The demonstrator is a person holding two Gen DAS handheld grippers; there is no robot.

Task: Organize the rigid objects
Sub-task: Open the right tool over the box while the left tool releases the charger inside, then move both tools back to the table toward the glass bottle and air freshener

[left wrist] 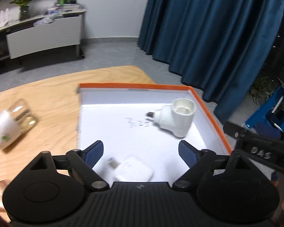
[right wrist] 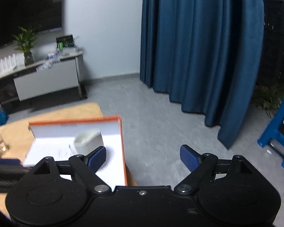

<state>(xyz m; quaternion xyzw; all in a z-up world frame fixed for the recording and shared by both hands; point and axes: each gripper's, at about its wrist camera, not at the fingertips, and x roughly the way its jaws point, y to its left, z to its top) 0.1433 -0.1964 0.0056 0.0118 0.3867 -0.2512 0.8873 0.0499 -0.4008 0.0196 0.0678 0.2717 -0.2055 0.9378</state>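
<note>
Two white plugs lie in the orange-rimmed box (left wrist: 208, 111), which I take as my landmark on the wooden table (left wrist: 53, 94). My left gripper (left wrist: 141, 154) hangs over the box's near end with its blue pads spread wide and gripping nothing; the flat white charger (left wrist: 132, 172) rests on the box floor just below and between them, untouched. The rounded white adapter (left wrist: 177, 118) sits tipped on its side toward the far right corner of the box, close to the orange wall and well apart from the charger. My right gripper (right wrist: 143, 158) is off the box's right edge, jaws fully apart and empty, its left pad over the box's near right corner and its right pad over grey floor. Left of the box stand a clear glass (left wrist: 25, 116) and a blurred white packet (left wrist: 2, 130)
</note>
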